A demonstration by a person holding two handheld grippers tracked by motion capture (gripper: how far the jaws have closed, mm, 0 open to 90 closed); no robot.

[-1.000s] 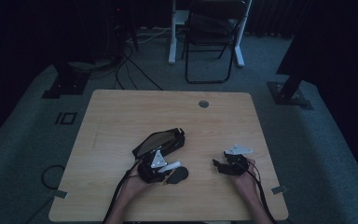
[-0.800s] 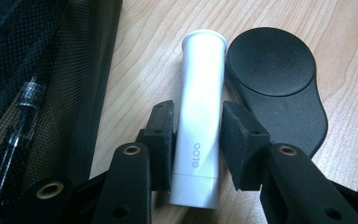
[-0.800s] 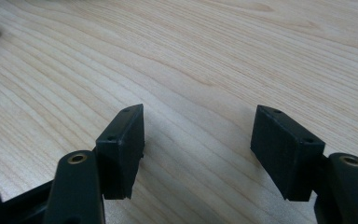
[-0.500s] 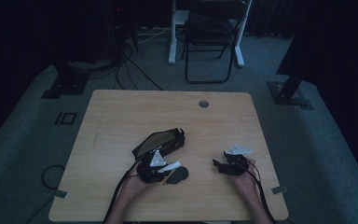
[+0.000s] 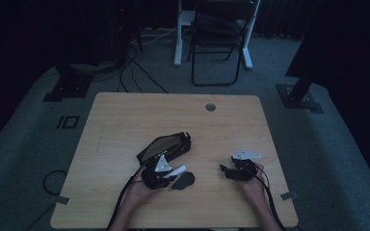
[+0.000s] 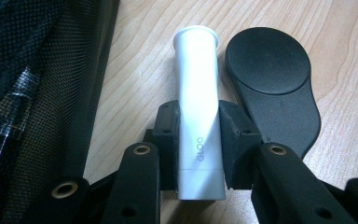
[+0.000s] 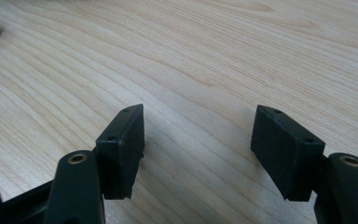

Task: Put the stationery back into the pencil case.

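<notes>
We judge the work to be at the grasping stage: our left gripper (image 6: 198, 135) has just been closing its jaws, and in the left gripper view both pads now sit against the sides of a white glue stick (image 6: 198, 112) marked "GLOO", so we count it as gripped. The stick lies on the wooden table (image 5: 125, 120), its flared end pointing away from us, just beside a flat black oval piece (image 6: 272, 84) on one side and near the open black mesh pencil case (image 6: 42, 84) on the other. A pen (image 6: 9, 112) already lies inside the case.

From the high view the case (image 5: 166, 147) rests just beyond our left gripper (image 5: 166, 173), near the middle of the table. What seems left, as we read it, is to lift the stick and carry it into the case; none of that is done yet.

Our right gripper (image 7: 198, 149) rests well apart over bare wood, its jaws spread wide with nothing between them, released and idle.
</notes>
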